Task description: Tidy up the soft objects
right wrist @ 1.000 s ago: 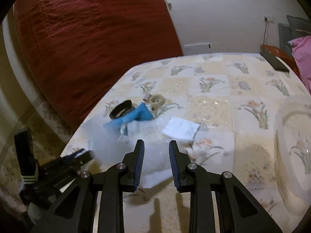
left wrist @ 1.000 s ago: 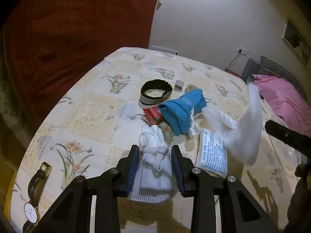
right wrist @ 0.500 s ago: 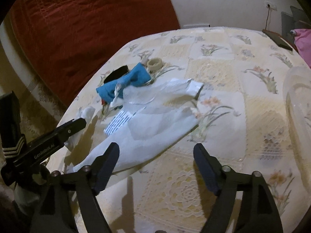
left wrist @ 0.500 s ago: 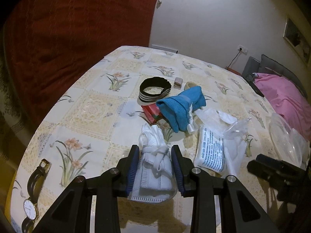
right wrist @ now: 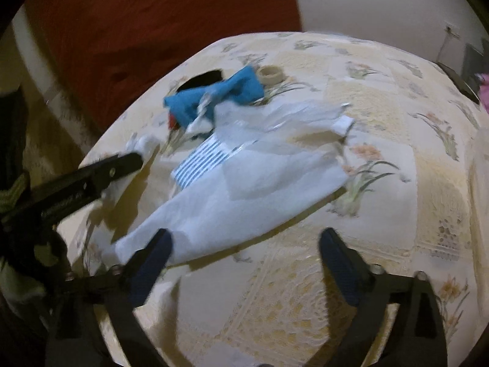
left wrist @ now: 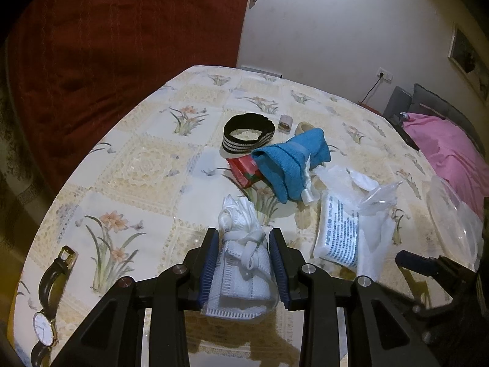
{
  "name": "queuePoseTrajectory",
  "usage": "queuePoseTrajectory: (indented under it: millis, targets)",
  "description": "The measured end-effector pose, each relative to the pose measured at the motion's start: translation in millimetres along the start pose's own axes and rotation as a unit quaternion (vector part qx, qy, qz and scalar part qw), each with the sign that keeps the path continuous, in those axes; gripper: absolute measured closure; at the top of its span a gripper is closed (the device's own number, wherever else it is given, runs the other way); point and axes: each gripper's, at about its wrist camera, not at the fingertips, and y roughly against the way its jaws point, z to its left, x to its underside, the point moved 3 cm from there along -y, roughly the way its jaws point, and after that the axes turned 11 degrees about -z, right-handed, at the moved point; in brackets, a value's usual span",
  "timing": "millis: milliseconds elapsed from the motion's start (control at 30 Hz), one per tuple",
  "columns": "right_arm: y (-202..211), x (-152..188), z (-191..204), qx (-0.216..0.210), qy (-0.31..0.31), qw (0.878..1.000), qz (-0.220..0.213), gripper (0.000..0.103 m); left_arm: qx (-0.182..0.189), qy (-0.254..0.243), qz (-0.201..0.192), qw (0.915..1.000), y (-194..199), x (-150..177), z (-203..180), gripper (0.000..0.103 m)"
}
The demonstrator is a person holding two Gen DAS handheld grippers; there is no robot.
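I find my left hand-held gripper (left wrist: 244, 264) clenched on a white mask (left wrist: 241, 270), its blue pads pressed against both sides of the folded fabric; the mask's straps bunch between the fingers, and its far end rests on the worktop (left wrist: 146, 168) ahead of them. My right hand-held gripper (right wrist: 244, 263) stands released, its fingers spread wide and holding nothing; its left finger sits at the near edge of a clear bag (right wrist: 244, 195). That bag lies flat on the flowered cloth, with a white printed pack (left wrist: 337, 232) beside or partly under it; I cannot tell which. In the left view the pack lies just right of the mask. Beyond the mask, a blue towel (left wrist: 290, 165) is bunched with a white tie, overlapping a red packet (left wrist: 243, 169). Behind these stands a black striped band (left wrist: 248, 136), with a small roll (left wrist: 285, 121) and a tape ring (right wrist: 270, 74) near it. A wristwatch (left wrist: 49, 302) lies at the near left edge, well apart from the rest. A clear bowl (left wrist: 452, 232) sits at the right edge. A red cover (left wrist: 122, 30) rises behind the worktop, and a pink cloth (left wrist: 443, 150) lies to the far right. The right view is blurred.
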Motion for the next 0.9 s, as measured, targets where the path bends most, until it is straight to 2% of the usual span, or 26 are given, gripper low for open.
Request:
queuePoseTrajectory:
  millis: [67,233,367,467,600,800,900]
  targets:
    - [-0.1,4.5,4.0,0.005,0.02,1.0,0.007,0.0,0.0,0.001,0.0,1.0,-0.3,0.0,0.5,0.067]
    - [2.5,9.6,4.3,0.006,0.026,1.0,0.007,0.0,0.001,0.004,0.003,1.0,-2.9,1.0,3.1,0.067]
    - [-0.5,13.1,13.7,0.032,0.061,0.997,0.018,0.0,0.002,0.004,0.003,1.0,-2.5,1.9,3.6,0.067]
    - [3.2,10.2,9.1,0.022,0.03,0.999,0.008,0.0,0.001,0.005,0.002,1.0,-2.0,2.2,3.9,0.067]
    - [13.5,-1.4,-3.6,-0.025,-0.059,0.998,-0.026,0.002,0.002,0.006,0.002,1.0,-2.4,2.5,4.5,0.067]
    - [11.0,-14.4,11.3,-0.02,-0.032,0.998,-0.041,0.004,0.0,0.006,-0.002,1.0,-1.1,3.0,6.0,0.067]
    - [0.8,-14.5,19.8,-0.009,-0.008,0.999,-0.031,0.013,-0.005,0.009,-0.004,0.9999,-0.1,2.6,7.9,0.067]
